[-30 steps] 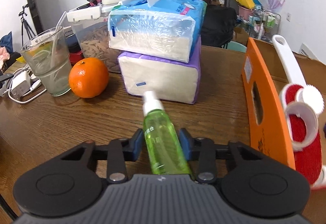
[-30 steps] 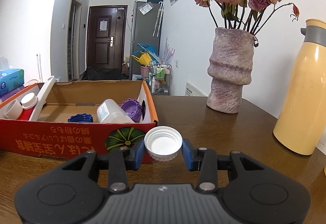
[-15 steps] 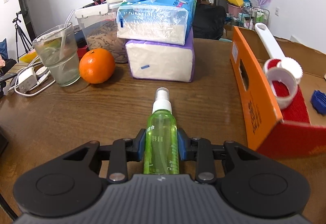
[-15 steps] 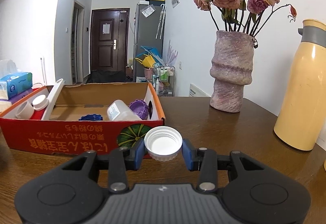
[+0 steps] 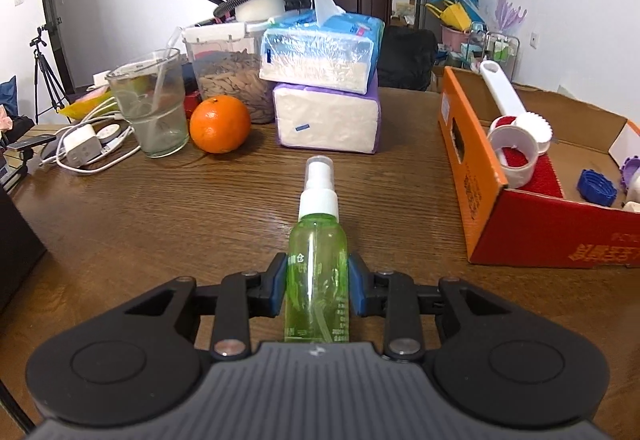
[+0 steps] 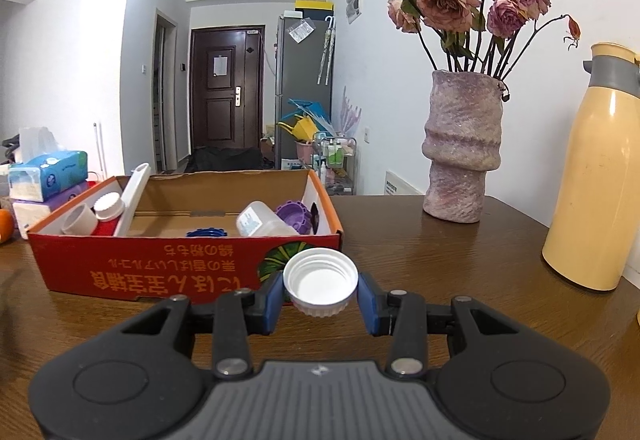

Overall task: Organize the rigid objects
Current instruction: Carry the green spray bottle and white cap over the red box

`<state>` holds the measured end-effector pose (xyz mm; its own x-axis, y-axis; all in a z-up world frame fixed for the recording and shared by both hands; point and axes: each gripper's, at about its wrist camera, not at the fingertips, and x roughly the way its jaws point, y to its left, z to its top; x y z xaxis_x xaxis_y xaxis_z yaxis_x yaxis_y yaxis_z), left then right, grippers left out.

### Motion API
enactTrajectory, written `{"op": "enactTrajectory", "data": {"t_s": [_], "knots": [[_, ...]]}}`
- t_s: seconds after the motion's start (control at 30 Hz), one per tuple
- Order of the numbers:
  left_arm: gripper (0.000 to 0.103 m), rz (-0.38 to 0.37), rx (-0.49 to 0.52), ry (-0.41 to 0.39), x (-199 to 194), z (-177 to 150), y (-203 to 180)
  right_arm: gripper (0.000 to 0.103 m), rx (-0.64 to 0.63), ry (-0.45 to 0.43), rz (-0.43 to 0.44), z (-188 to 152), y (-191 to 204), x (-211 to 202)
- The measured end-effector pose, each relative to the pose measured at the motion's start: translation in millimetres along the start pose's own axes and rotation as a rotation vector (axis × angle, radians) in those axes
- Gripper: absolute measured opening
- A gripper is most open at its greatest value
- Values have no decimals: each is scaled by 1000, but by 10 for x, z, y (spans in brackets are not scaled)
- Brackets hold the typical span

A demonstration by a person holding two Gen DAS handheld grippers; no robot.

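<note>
**Both tongs loaded, left one backing away from the tissue stack**

The left tongs (image 5: 317, 290) are clamped on the green spray bottle (image 5: 318, 272), nozzle pointing to 12 o'clock. A second ago that nozzle nearly touched the purple tissue pack (image 5: 326, 121); now bare table (image 5: 160, 207) lies between them, and the box (image 5: 516, 228), earlier only an orange wall at 3 o'clock, shows its open inside at 2 o'clock. I judge the bottle is being carried round toward the box for dropping in. These tongs tilt steeply down at the tabletop.

The right tongs (image 6: 320, 294) are closed on a white cap (image 6: 320, 282), open side toward the camera. Here the box (image 6: 160, 272) has slid slightly leftward and farther off in the view, now at 10 to 11 o'clock, so this hand has eased back and is not yet over the rim. These tongs point only shallowly downward, with the vase (image 6: 462, 147) at 1 o'clock and the flask (image 6: 592, 175) at 3 o'clock.
</note>
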<state>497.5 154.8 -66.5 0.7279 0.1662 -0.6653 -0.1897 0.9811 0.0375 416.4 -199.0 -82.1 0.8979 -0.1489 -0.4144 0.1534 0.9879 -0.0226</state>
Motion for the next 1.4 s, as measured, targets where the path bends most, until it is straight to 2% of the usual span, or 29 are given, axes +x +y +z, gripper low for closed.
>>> {"op": "enactTrajectory", "data": {"t_s": [0.5, 0.9, 1.4], "knots": [[32, -41, 21, -139, -783, -246, -200, 39, 17, -38, 53, -26, 7, -303], [32, -109, 42, -202, -1276, -483, -499, 39, 30, -87, 123, -26, 38, -626], [32, -212, 72, -260, -1681, -656, -1030, 39, 34, -117, 217, -40, 109, -882]]}}
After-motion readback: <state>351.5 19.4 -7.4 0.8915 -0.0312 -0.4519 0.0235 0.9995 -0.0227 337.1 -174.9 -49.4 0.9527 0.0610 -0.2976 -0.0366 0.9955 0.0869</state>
